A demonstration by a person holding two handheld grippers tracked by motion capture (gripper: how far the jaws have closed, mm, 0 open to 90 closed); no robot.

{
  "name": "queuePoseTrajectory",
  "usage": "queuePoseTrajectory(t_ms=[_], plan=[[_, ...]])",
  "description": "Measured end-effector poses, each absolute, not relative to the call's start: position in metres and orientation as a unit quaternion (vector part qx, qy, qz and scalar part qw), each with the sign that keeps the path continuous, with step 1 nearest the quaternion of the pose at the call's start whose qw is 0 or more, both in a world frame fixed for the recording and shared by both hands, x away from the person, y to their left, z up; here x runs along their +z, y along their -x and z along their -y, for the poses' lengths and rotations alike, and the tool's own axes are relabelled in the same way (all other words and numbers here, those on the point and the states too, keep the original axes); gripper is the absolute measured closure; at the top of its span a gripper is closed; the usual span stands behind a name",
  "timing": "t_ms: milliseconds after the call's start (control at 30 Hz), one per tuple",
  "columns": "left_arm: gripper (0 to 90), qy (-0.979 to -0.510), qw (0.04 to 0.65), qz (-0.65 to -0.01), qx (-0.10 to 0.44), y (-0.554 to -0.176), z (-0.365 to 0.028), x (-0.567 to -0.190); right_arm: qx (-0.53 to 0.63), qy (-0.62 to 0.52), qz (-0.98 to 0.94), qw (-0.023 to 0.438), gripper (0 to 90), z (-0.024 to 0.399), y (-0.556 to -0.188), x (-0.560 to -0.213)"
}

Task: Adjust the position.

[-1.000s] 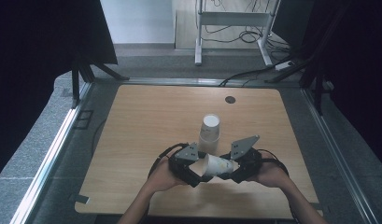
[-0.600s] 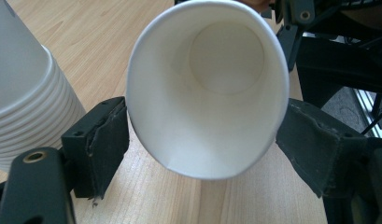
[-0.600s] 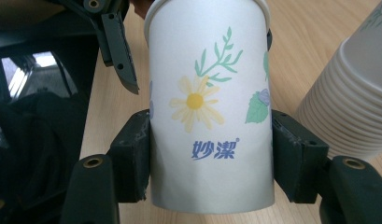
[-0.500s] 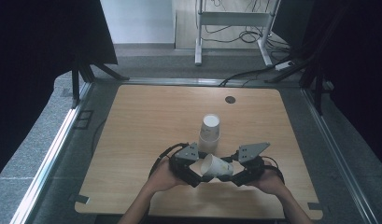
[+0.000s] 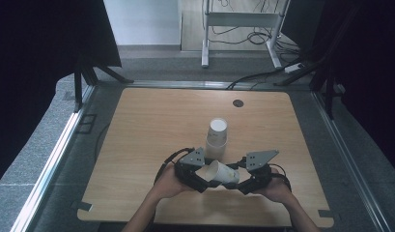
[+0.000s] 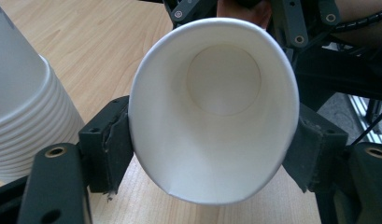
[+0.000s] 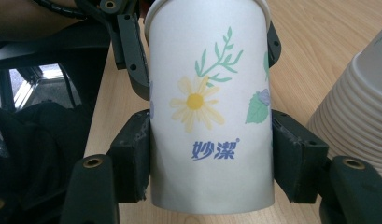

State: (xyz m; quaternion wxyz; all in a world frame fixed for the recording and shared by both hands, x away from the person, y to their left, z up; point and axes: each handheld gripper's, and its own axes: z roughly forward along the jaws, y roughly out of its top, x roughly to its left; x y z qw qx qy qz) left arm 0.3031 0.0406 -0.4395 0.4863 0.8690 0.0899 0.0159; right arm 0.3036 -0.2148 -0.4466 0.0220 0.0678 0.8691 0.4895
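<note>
A white paper cup with a flower print lies on its side between both grippers, just above the table's front. My left gripper has just been closing; its pads press the rim end, squeezing the mouth oval. My right gripper is shut on the cup's body near the base. A stack of upside-down white cups stands just behind the hands, and shows as a ribbed stack in the left gripper view and as a ribbed stack in the right gripper view.
The wooden table has a small black round cap near its far edge. Cables trail from both grippers by the front edge. A metal rail runs along the left side, and a white frame stands beyond the table.
The right gripper has come down a little with the cup. The left gripper's jaws have closed in on the cup's rim end.
</note>
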Motion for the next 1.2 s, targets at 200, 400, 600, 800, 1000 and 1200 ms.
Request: queuePoseTrajectory(t_ms=[200,400,600,800,1000,1200], plan=[[27.8,-0.87,0.485,-0.088,0.017,-0.303,-0.042,-0.439,0.486,-0.066,-0.871,0.019,36.9,0.214,-0.305,-0.445],[29.3,-0.87,0.485,-0.085,0.019,-0.303,-0.042,-0.438,0.479,-0.065,-0.875,0.015,36.3,0.213,-0.306,-0.444],[31.5,-0.871,0.484,-0.081,0.02,-0.302,-0.042,-0.437,0.47,-0.065,-0.88,0.017,34.7,0.212,-0.307,-0.442],[32.2,-0.872,0.483,-0.079,0.022,-0.302,-0.042,-0.437,0.465,-0.065,-0.883,0.019,34.3,0.211,-0.307,-0.441],[32.7,-0.872,0.483,-0.078,0.024,-0.302,-0.042,-0.437,0.459,-0.065,-0.886,0.019,32.4,0.211,-0.308,-0.44],[32.7,-0.876,0.475,-0.076,0.028,-0.303,-0.043,-0.436,0.436,-0.067,-0.897,0.018,23.5,0.212,-0.308,-0.433]])
